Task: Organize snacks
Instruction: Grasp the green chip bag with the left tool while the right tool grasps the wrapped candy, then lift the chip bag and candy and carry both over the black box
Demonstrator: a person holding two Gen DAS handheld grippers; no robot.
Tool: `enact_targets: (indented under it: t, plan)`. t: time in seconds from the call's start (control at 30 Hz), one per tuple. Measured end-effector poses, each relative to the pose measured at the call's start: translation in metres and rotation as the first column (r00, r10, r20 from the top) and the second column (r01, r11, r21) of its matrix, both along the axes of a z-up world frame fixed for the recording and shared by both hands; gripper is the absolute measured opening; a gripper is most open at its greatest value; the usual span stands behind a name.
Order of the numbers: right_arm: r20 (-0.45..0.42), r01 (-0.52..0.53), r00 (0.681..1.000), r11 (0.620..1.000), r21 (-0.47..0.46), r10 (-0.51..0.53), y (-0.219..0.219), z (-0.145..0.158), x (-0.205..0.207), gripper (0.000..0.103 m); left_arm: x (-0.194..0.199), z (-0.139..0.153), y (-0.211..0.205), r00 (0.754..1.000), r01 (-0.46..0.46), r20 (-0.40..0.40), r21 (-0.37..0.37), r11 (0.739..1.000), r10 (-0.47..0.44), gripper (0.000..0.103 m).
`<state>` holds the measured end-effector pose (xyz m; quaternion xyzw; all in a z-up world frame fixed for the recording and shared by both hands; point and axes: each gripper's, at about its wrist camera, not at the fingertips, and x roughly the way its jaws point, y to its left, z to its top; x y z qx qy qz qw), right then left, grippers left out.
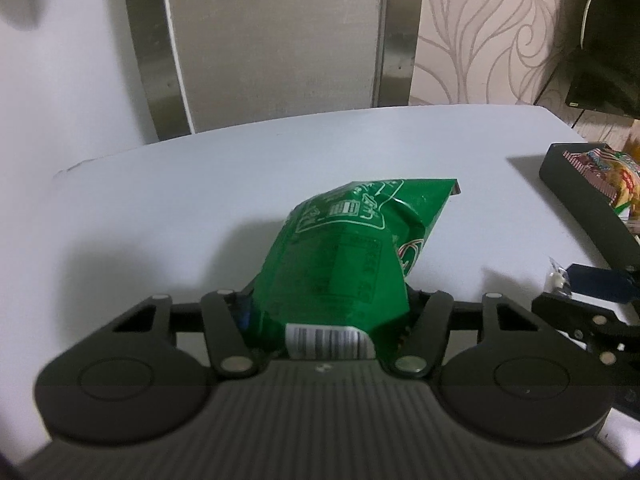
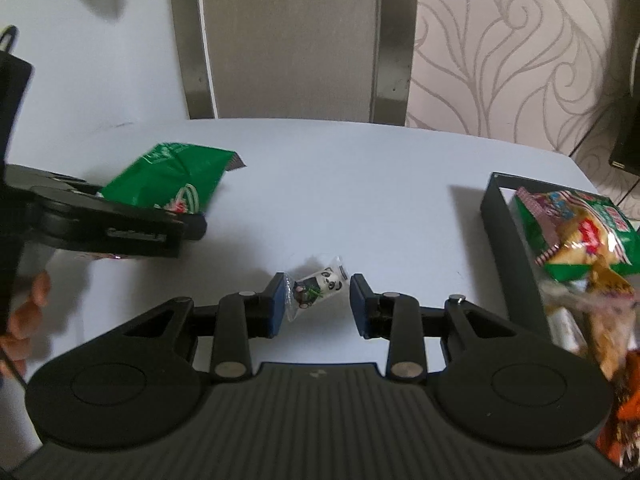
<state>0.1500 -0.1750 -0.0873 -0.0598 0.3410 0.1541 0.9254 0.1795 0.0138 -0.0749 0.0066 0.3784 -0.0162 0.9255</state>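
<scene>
Left gripper point(image 1: 328, 304): pinching green snack bag point(image 1: 348, 248).
Right gripper point(image 2: 318, 304): fingers spread around panda candy point(image 2: 320, 286), pressing unclear.
Tray point(image 2: 498, 216): holding snack packets.

The left hand-held gripper point(image 1: 328, 312) clamps a crinkled green foil snack bag point(image 1: 352, 248) above the pale counter point(image 1: 200, 200) — a dark tray point(image 1: 576, 188) of packets sits right.

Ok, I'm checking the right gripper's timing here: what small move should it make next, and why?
Probably close the fingers on the panda candy. It lies between the right gripper's fingers, with one pad at its wrapper and the other clear of it. The black tray of snacks sits just to its right.
</scene>
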Motion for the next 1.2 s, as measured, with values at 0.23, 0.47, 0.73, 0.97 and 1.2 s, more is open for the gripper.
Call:
enact_targets:
  t: [0.23,0.47,0.73,0.97,1.2]
  plan:
    - [0.021,0.001,1.000,1.000,0.016,-0.001,0.001,0.009,-0.024,0.039,-0.012,0.006,-0.004,1.000,0.015,0.027,-0.003,1.000,-0.015,0.062]
    - [0.049,-0.014,0.999,0.999,0.030,0.012,0.003,0.021,-0.038,0.039,-0.019,0.013,-0.005,0.999,0.018,0.044,-0.006,1.000,-0.018,0.062]
    - [0.054,-0.011,0.998,0.999,0.032,0.010,-0.001,0.025,-0.046,0.039,-0.027,0.012,-0.010,0.999,0.026,0.044,0.009,1.000,-0.027,0.062]
    - [0.014,0.014,1.000,1.000,0.015,-0.014,-0.008,0.013,-0.050,0.039,-0.031,0.007,-0.008,0.999,0.020,0.033,0.026,0.999,-0.021,0.062]
    - [-0.040,0.024,0.999,1.000,0.017,-0.023,-0.005,-0.006,-0.062,0.041,-0.036,-0.002,0.000,1.000,0.006,0.007,0.024,1.000,-0.006,0.062]
